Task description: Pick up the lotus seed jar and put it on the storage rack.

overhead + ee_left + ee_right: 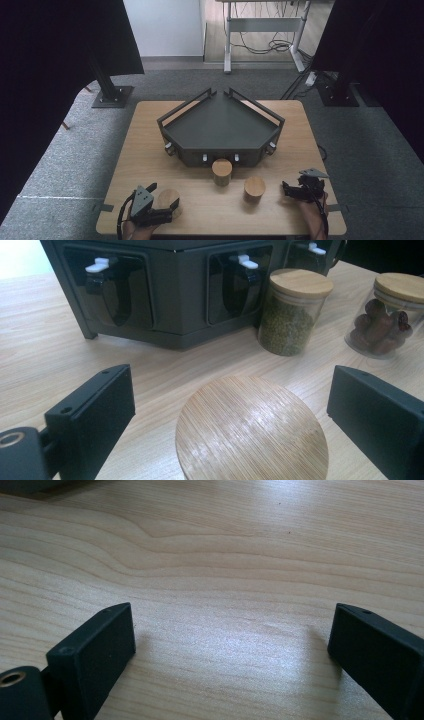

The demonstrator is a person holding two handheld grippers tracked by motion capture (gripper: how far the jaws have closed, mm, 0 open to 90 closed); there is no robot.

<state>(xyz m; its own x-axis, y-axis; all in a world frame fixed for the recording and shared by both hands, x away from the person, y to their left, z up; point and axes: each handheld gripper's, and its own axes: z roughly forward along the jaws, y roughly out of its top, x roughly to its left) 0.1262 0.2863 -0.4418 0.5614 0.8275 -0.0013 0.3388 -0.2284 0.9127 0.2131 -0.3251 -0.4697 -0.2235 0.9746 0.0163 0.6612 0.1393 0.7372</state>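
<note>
We hold the left gripper [230, 405] low over the wooden table [150, 150] with its fingers [92, 412] spread wide, and between them stands the nearest jar, its round bamboo lid [251, 429] sitting in the gap with clear space to either pad, so nothing is pinched. In the high view the same left gripper [167, 207] has that bamboo-lidded jar [167, 197] between its fingers at the near left of the table. Beyond our left fingertips, past the lid, a glass jar of green beans [292, 315] stands just in front of the dark corner rack [180, 295], and further to the right of it a glass jar of red dates [387, 320] stands apart on the table. The rack's front shows recesses with small white clips [98, 264]. Our right gripper [230, 635] also has its fingers [95, 652] spread apart, with bare table between them and nothing touching either pad; in the high view the right gripper [287, 190] sits at the near right edge, well apart from the jars
</note>
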